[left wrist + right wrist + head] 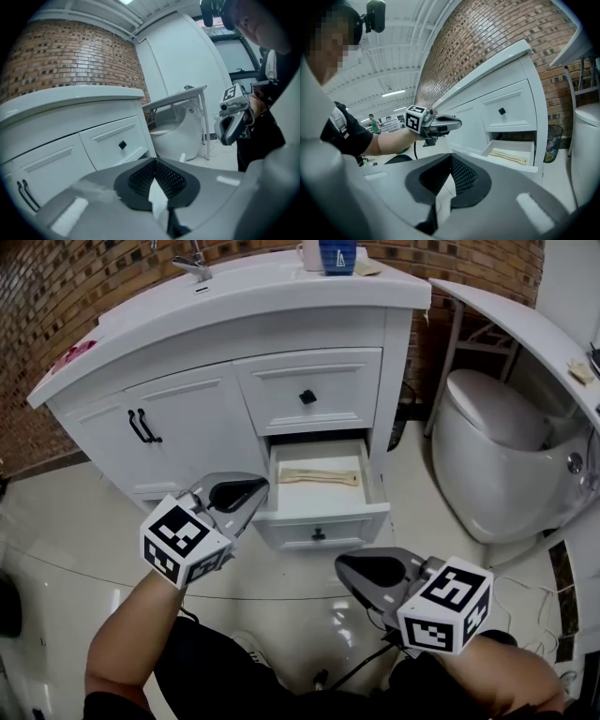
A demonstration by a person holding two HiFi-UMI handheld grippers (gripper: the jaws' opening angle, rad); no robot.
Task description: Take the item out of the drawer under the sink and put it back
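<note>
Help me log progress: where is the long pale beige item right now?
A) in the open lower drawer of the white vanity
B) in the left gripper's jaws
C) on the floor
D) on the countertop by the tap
A: the long pale beige item lies flat inside the open lower drawer of the white vanity.

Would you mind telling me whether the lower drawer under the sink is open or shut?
Open: the lower drawer stands pulled out, with a pale item lying inside; the upper drawer above it is shut.
</note>
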